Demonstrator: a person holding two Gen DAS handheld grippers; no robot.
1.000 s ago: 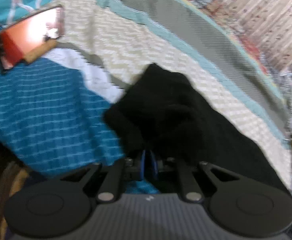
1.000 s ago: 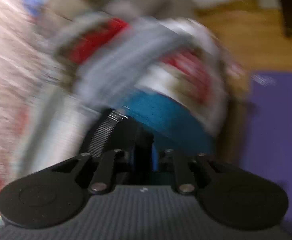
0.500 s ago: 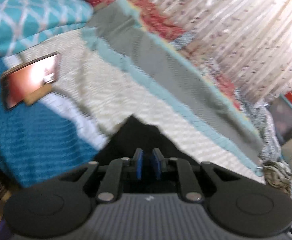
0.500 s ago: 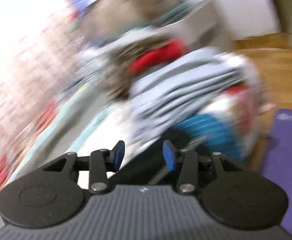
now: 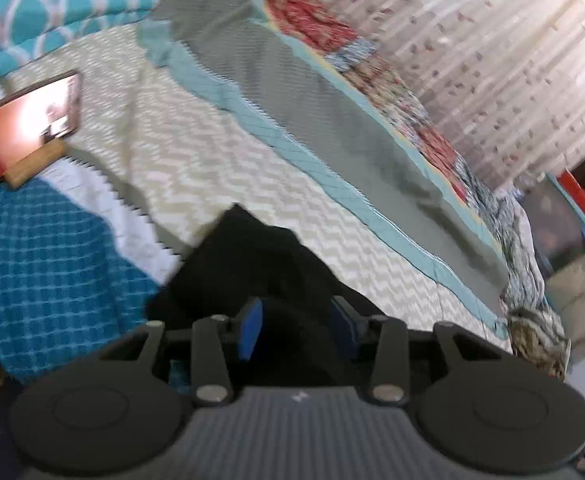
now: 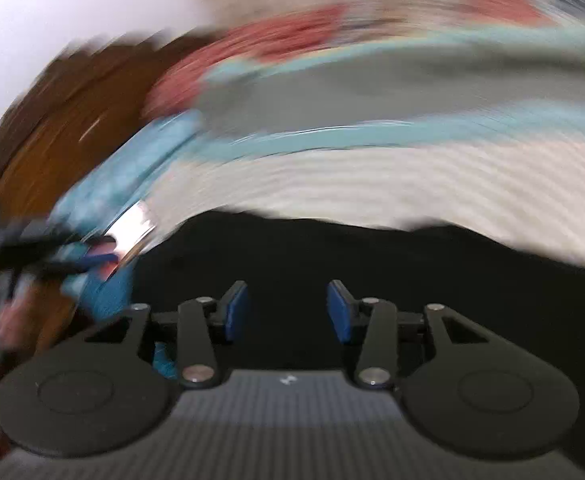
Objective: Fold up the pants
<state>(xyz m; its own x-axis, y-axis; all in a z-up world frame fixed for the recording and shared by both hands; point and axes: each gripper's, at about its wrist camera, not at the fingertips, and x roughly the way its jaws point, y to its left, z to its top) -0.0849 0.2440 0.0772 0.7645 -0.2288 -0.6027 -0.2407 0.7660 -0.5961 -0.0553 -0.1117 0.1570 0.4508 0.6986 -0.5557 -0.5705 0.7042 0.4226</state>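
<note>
L claw (image 5: 296, 326) view only: phone (image 5: 24, 128).

The black, soft fabric pants (image 5: 260, 272) lie bunched and apparently partly folded on the cream chevron-patterned bedspread (image 5: 220, 168), one corner peaking up toward its middle.

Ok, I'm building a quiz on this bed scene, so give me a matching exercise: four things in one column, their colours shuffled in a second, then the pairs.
Things:
1. pants
2. phone screen
3. pillow
4. folded blanket panel

Colours:
A. grey with a light teal border
B. black
C. teal with a white lattice pattern
D. glowing orange-red

Pairs: 1-B, 2-D, 3-C, 4-A
</note>
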